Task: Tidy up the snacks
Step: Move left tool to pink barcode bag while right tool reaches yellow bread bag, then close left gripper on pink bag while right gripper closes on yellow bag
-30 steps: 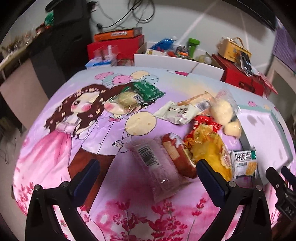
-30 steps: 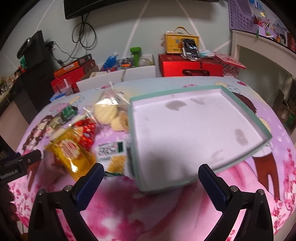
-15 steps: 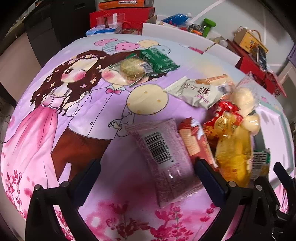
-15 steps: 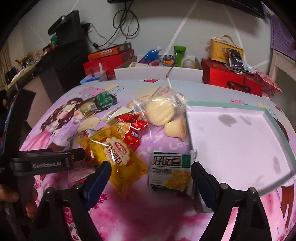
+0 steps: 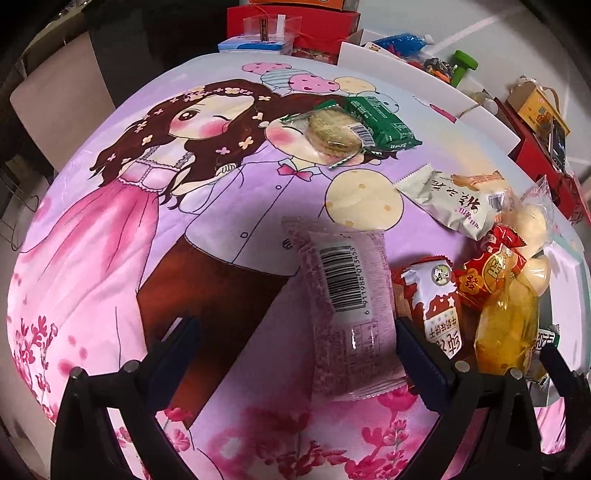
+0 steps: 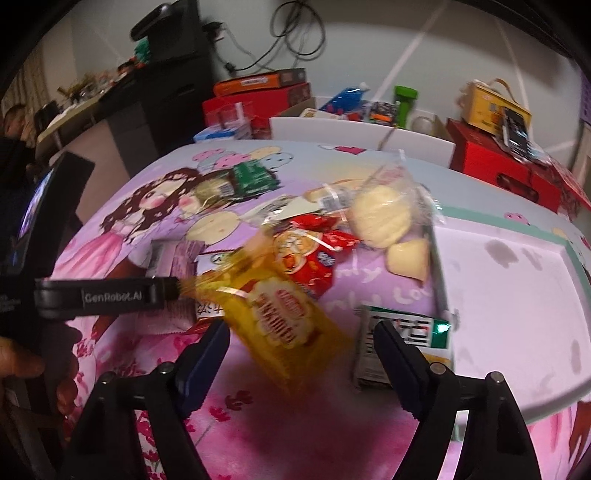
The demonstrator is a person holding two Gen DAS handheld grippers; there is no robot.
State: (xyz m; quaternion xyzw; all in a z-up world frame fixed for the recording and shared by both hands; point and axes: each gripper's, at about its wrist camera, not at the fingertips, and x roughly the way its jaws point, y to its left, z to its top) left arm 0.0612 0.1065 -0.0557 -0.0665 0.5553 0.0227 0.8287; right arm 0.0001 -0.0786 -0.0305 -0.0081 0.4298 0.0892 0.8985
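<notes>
Between the left gripper [image 5: 293, 341]'s wide-open jaws now lies the pink packet [image 5: 345, 310], nearer than before, long axis running twelve to six. Meanwhile the right gripper [image 6: 301, 345], jaws just narrowed but open, straddles the yellow bag [image 6: 280, 314], pointing ten to four.

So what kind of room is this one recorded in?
Most likely a lived-in home room, perhaps a bedroom or spare room. The snacks lie on a cartoon-print quilt rather than a bare table, red gift boxes are stacked along the wall, and cables dangle behind a dark cabinet.
</notes>
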